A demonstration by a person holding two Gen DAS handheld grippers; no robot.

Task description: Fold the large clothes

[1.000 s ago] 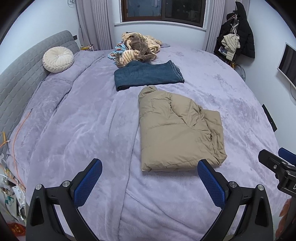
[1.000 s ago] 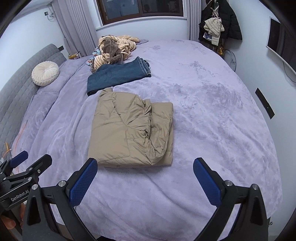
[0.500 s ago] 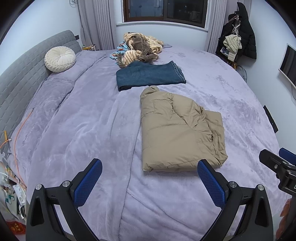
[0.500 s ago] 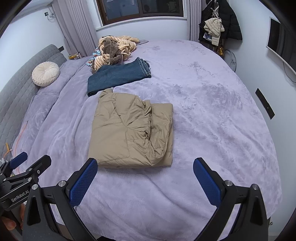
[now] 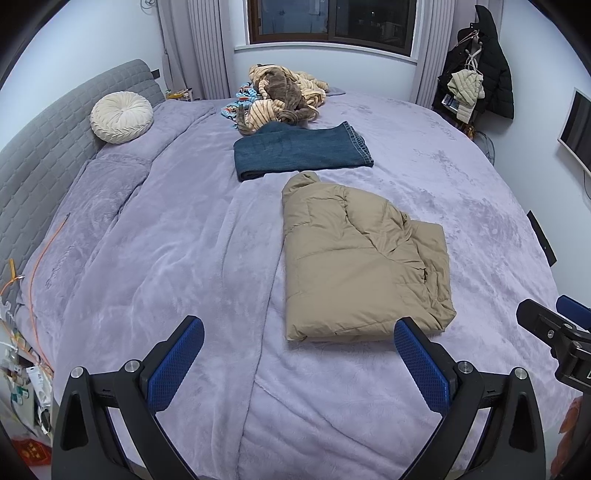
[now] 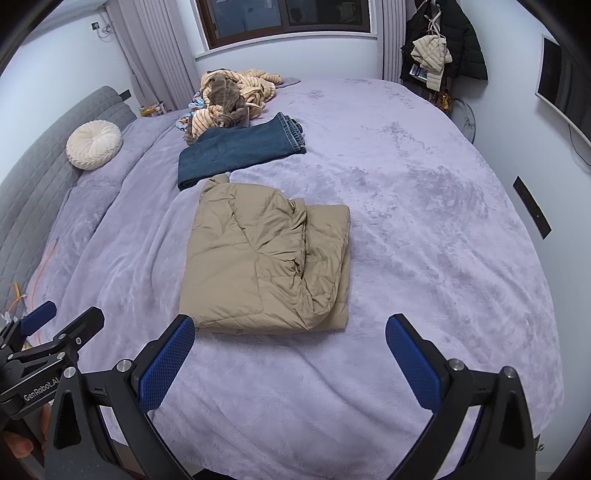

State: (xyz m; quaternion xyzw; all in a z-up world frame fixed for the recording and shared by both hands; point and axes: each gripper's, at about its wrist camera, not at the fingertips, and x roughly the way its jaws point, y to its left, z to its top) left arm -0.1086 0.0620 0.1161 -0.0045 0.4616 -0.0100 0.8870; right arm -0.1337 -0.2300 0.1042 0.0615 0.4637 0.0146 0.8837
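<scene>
One lavender fleece blanket (image 5: 155,266) covers the bed; on it lies a folded tan puffer jacket (image 6: 266,258), then folded jeans (image 6: 236,151). Left gripper (image 5: 299,354) and right gripper (image 6: 290,350) hover empty, fingers spread, possibly above the bed's near edge.

You are in a home bedroom. A wide bed (image 5: 155,258) with a grey padded headboard (image 5: 48,147) fills it, under a curtained window (image 5: 332,22). Coats (image 5: 495,66) hang in the corner.
</scene>
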